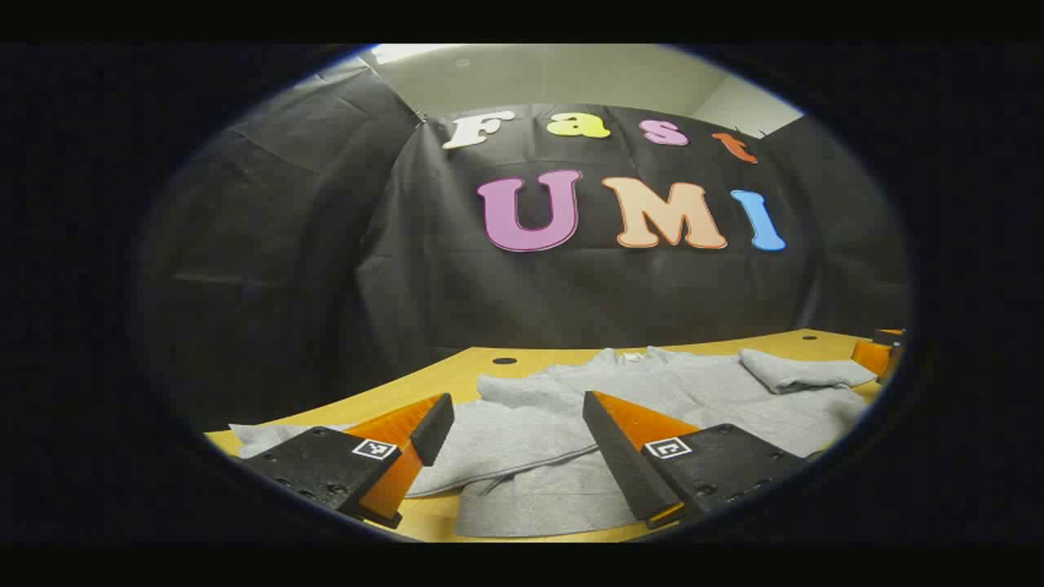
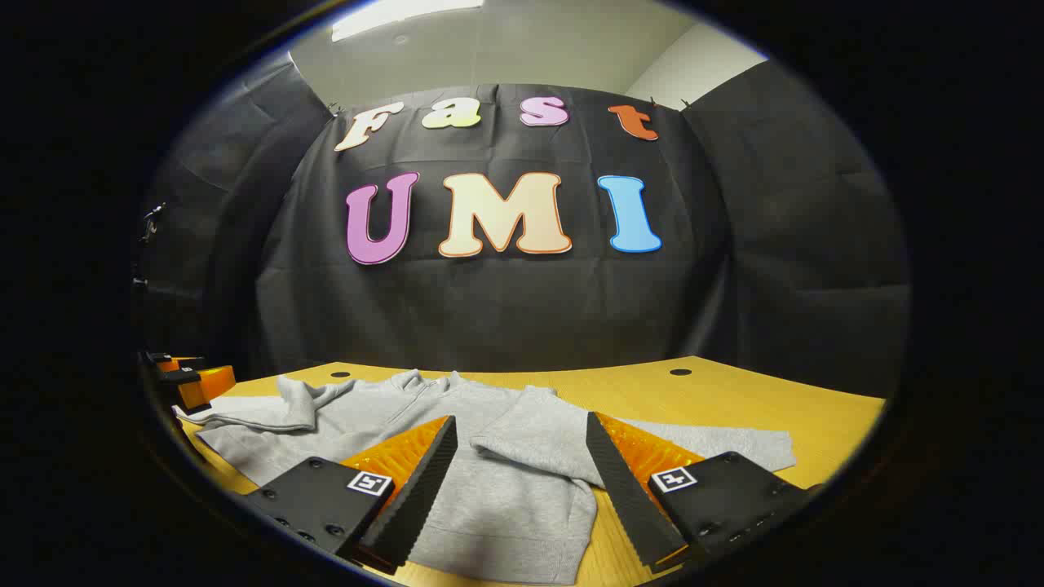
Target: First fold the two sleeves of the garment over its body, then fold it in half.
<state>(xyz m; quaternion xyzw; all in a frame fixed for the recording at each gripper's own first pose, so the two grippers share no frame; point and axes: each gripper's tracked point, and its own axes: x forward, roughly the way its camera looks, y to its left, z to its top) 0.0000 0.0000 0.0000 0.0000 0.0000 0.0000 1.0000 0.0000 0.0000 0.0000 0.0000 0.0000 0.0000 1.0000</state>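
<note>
Above the grey garment (image 1: 571, 424) on the table (image 2: 734, 399), both grippers (image 1: 514, 444) (image 2: 518, 473) hover level, jaws open.

The garment (image 2: 489, 497) is a light grey sweatshirt of soft knit fabric, lying flat on the yellow table (image 2: 734, 399). Its collar (image 2: 416, 381) points toward the far table edge, and the hem lies at the near edge. In the right gripper view, one sleeve (image 2: 261, 408) lies folded at the left side, and the other sleeve (image 2: 710, 444) extends outward to the right (partly overlapped by a fold of the body).
</note>
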